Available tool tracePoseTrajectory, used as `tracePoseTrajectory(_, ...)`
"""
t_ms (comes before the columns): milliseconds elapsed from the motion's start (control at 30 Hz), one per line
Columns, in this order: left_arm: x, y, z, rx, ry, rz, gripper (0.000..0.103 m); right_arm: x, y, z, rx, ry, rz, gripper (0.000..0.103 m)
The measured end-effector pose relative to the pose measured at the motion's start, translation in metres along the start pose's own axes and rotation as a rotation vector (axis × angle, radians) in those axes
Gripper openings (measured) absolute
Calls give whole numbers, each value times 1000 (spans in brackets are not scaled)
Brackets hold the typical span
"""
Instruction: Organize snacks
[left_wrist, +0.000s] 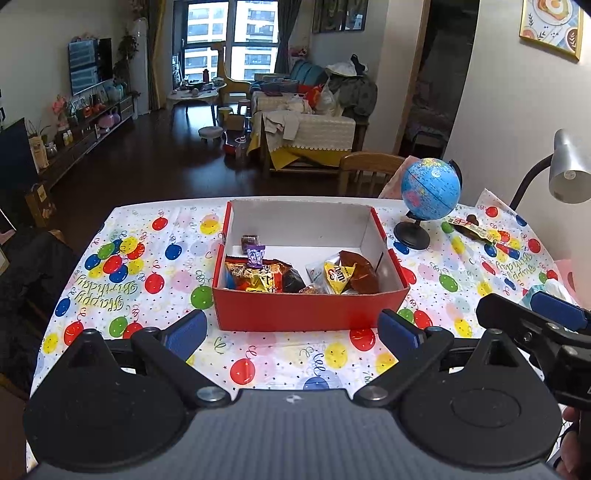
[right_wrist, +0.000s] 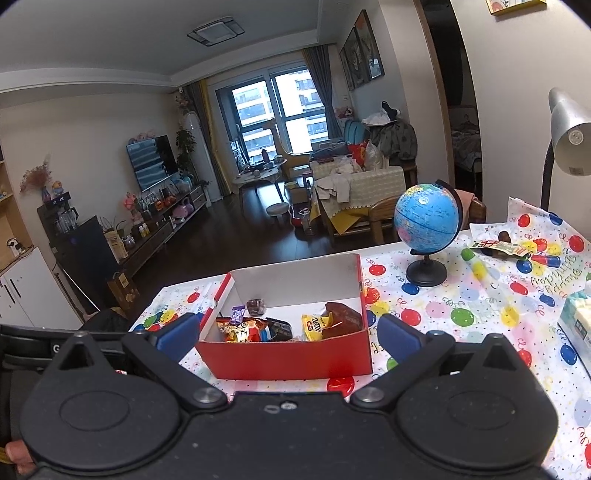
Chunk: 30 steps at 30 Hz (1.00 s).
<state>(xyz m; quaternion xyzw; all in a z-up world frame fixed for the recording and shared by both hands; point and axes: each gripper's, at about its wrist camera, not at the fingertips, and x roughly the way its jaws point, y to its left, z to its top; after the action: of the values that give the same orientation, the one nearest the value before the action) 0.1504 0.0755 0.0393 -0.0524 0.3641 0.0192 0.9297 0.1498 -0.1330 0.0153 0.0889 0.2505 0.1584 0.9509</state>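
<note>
Snacks sit piled in the red box (left_wrist: 310, 314) toward its near wall: a yellow M&M's packet (left_wrist: 337, 275), a brown wrapper (left_wrist: 364, 275) beside it, an orange bag (left_wrist: 255, 277) on the left. I hold my left gripper (left_wrist: 293, 330) spread wide and bare before the box; my right gripper (right_wrist: 288, 332) is likewise spread and bare. One more snack packet (right_wrist: 498, 248) lies well apart, beyond the globe (right_wrist: 426, 218), on the balloon tablecloth (left_wrist: 147, 280).
</note>
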Motion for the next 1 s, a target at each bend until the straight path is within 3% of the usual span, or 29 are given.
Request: tracePoseTrajectory(1000, -11, -11, -2, 14, -15, -39, 100, 3, -12, 3, 18, 9, -23, 102)
